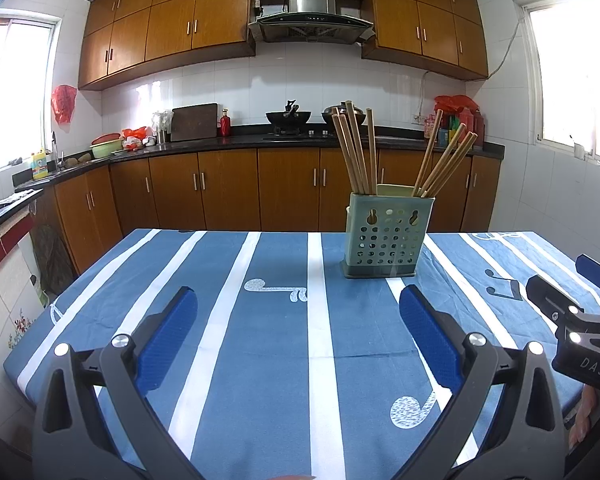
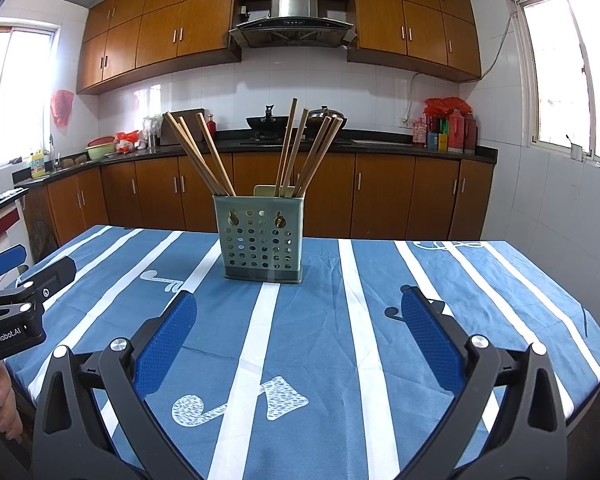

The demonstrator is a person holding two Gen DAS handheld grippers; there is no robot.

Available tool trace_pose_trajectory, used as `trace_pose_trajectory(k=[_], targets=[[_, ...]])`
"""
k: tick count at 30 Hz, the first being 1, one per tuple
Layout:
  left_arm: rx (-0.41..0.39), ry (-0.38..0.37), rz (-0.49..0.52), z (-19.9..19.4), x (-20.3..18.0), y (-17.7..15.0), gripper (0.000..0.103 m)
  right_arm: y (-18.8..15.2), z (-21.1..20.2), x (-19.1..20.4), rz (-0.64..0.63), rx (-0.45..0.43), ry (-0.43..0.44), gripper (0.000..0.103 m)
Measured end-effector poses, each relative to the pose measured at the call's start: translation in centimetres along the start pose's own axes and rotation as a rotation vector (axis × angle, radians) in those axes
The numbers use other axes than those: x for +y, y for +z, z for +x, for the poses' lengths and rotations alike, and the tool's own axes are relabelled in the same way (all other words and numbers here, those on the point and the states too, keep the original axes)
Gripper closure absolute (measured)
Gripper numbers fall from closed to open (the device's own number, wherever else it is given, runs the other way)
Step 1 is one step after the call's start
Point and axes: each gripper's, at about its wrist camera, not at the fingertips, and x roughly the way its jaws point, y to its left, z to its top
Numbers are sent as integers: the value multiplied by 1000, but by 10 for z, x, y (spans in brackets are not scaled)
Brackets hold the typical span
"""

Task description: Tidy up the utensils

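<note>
chopsticks (image 2: 216, 156) stand in two leaning bunches in the green holder (image 2: 260, 240), far centre on the striped blue tablecloth (image 2: 340, 340). we hold our left gripper (image 1: 298, 332) and right gripper (image 2: 298, 332) spread wide and empty, near the table's edge. we'd pinch one stick high, lifting straight. kitchen counter (image 2: 380, 146) lies beyond.

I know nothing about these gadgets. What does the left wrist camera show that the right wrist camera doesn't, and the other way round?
Only the left wrist view shows the left tongs head-on, open and empty, with the right tongs poking in at its right edge. Only the right wrist view shows the right tongs head-on, also open and empty, with the other tool marked GenRobot.AI at its left edge. Both show the green perforated holder standing upright on the blue striped tablecloth, wooden chopsticks fanning out of it, and the kitchen counter behind.
</note>
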Motion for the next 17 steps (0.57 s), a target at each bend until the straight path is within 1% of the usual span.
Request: trace_pose_trajectory(k=[8,17], targets=[[-5,11,4,0,0,-1,4,1,0,0,1,1,0,2],[0,4,-3,2,2,0,4,1,0,0,1,1,-1,2]])
